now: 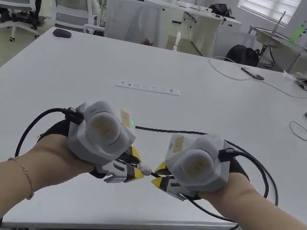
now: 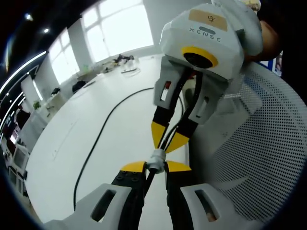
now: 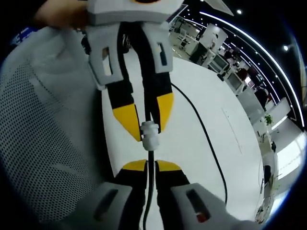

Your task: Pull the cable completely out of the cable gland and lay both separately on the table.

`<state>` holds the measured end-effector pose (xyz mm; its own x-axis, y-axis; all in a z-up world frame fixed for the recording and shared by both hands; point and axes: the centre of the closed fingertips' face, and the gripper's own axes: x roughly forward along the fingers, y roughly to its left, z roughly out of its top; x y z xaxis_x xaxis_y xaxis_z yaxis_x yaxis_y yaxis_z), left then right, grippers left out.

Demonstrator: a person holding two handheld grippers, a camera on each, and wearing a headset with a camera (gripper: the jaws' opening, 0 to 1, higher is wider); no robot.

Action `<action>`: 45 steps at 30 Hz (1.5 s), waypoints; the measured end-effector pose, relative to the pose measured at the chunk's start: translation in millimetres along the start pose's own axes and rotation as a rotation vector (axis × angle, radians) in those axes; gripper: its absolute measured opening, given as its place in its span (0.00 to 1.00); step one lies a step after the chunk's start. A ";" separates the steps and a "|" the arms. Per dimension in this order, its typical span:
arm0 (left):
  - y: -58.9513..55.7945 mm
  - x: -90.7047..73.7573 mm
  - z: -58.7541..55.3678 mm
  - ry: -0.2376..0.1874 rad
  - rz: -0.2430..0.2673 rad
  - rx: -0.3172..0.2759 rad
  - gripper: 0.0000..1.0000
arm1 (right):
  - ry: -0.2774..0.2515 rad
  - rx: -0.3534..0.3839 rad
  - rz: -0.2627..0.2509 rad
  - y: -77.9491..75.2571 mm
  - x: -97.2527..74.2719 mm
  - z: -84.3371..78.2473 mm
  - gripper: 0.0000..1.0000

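Observation:
Near the table's front edge my two grippers face each other tip to tip. My left gripper [image 1: 138,170] [image 2: 156,166] is shut on the small white cable gland [image 1: 144,169] [image 2: 155,157] [image 3: 148,133]. My right gripper [image 1: 159,175] [image 3: 151,166] is shut on the black cable [image 3: 150,179] just behind the gland. The cable still passes through the gland. Its long free part [image 1: 168,130] [image 2: 106,122] [image 3: 200,128] lies looped over the white table [image 1: 96,67].
A white power strip [image 1: 147,87] lies mid-table. A dark mouse [image 1: 62,33] sits at the far left, and a flat dark device [image 1: 253,73] with thin wires at the far right. A white mesh chair back [image 2: 268,143] [image 3: 43,143] stands close beside the grippers.

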<state>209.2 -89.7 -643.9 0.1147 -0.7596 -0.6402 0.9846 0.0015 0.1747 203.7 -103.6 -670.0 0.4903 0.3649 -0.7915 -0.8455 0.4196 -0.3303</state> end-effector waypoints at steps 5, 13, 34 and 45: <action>3.7 -1.2 0.9 -0.006 0.015 -0.003 0.16 | 0.117 0.011 -0.046 -10.9 0.7 -27.6 0.04; 4.7 -2.3 2.3 -0.010 0.021 -0.018 0.16 | 0.186 -0.010 -0.026 -6.8 3.6 -43.6 0.12; 18.5 -8.1 -7.2 -0.010 0.051 -0.076 0.16 | 0.188 0.300 0.056 -72.0 30.5 -57.1 0.05; 16.7 -1.7 -30.7 0.050 0.033 -0.118 0.16 | 0.138 0.556 -0.087 -159.2 84.5 -70.2 0.14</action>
<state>229.5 -68.4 -662.9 0.1508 -0.7248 -0.6723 0.9885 0.1044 0.1092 364.9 -198.0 -720.4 0.4891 0.2137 -0.8457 -0.5467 0.8306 -0.1063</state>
